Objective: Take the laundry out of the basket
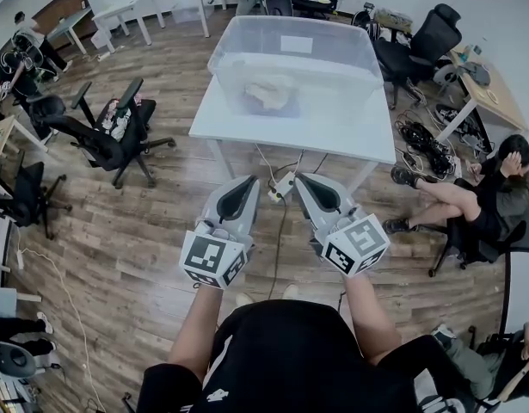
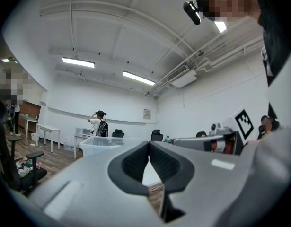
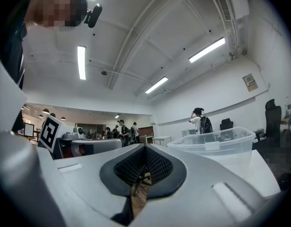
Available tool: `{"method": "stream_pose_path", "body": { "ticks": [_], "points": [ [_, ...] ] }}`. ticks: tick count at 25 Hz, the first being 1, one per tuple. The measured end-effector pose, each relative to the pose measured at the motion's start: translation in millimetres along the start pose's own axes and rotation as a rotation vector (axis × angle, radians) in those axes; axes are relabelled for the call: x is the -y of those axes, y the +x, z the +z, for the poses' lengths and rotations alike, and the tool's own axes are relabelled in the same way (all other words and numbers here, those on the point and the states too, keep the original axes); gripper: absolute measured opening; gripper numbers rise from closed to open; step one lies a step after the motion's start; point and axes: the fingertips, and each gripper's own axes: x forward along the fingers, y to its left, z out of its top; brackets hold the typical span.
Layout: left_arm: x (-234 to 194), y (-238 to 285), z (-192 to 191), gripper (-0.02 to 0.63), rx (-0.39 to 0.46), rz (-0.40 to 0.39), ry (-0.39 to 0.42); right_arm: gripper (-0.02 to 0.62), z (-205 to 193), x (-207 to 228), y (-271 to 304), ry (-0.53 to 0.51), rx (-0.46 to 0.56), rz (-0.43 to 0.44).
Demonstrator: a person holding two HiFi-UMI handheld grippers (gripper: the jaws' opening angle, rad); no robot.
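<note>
A clear plastic basket (image 1: 295,58) stands on a white table (image 1: 247,126) ahead of me. Pale laundry (image 1: 268,95) lies bunched inside it. My left gripper (image 1: 251,181) and right gripper (image 1: 300,181) are held side by side over the wooden floor, short of the table's near edge, both shut and empty. In the left gripper view the tips of the left gripper (image 2: 149,143) meet, with the basket (image 2: 105,143) beyond. In the right gripper view the right gripper (image 3: 145,148) is shut too, and the basket (image 3: 216,143) sits to the right.
Black office chairs (image 1: 109,132) stand to the left of the table. A seated person (image 1: 479,200) is at the right beside a tangle of cables (image 1: 423,144). A power strip (image 1: 279,188) and its cord lie on the floor below the table edge.
</note>
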Motion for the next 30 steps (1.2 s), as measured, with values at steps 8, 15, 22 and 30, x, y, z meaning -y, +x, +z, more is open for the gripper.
{"method": "stream_pose_path", "body": {
  "ticks": [8, 15, 22, 30],
  "points": [
    [30.1, 23.8, -5.2, 0.008, -0.007, 0.003, 0.011, -0.005, 0.4, 25.3, -21.2, -0.009, -0.001, 0.017],
    [55.1, 34.7, -13.7, 0.008, -0.036, 0.009, 0.028, -0.005, -3.3, 42.7, -39.5, 0.003, -0.005, 0.03],
    [62.0, 50.3, -25.6, 0.008, -0.06, 0.008, 0.033, -0.005, -12.9, 57.1, -42.9, 0.027, 0.005, 0.029],
    [38.5, 58.7, -31.1, 0.008, -0.069, 0.025, 0.023, -0.005, -17.6, 63.1, -17.4, 0.031, -0.009, 0.047]
  ]
}}
